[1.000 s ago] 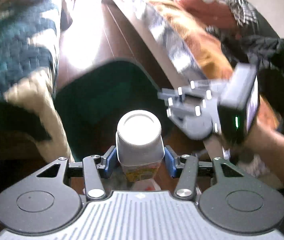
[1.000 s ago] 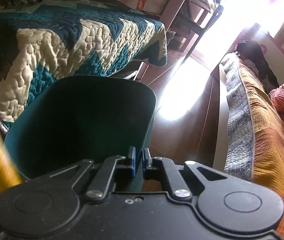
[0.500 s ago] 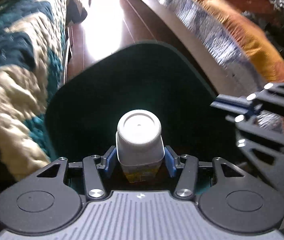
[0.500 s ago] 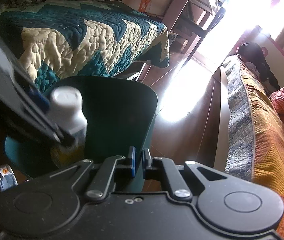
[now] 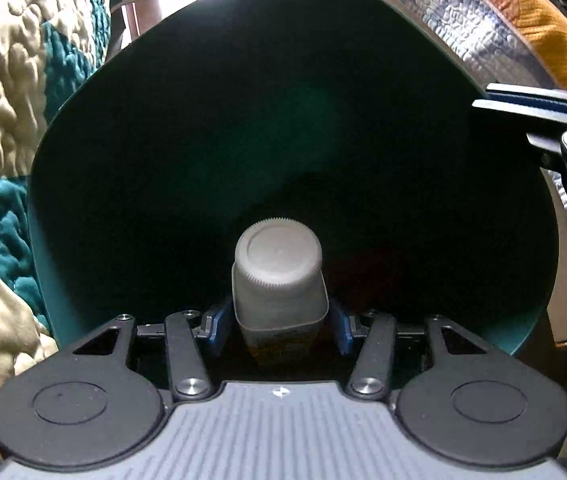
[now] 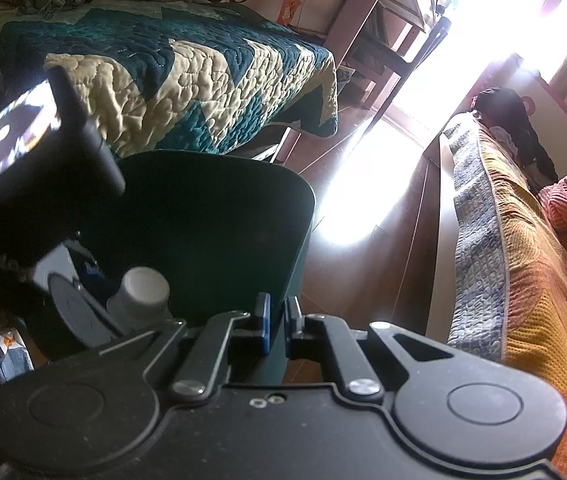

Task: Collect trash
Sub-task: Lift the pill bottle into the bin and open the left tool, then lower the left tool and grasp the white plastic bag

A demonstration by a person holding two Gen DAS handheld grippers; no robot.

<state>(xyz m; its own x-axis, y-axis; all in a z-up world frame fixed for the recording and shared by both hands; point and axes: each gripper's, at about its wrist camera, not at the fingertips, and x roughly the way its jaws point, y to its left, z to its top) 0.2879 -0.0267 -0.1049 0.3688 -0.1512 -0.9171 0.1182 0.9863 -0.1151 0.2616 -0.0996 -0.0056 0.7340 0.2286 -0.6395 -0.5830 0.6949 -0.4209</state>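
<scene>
While our left gripper point(image 5: 277, 322) clamped the white bottle point(image 5: 277, 276), it hung inside the green bin point(image 5: 83, 128). Our right gripper point(image 6: 277, 322) pinched the bin's near rim, fingers narrow.

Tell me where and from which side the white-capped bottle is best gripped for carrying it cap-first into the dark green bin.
Grip the bottle on its body just below the ribbed cap, pads on its two opposite sides, coming from its bottom end. That is how the left gripper holds it: the wider cap stops it slipping forward, and the cap end points free into the bin.

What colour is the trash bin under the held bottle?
Dark teal green plastic trash bin; shows best in the right wrist view.
</scene>
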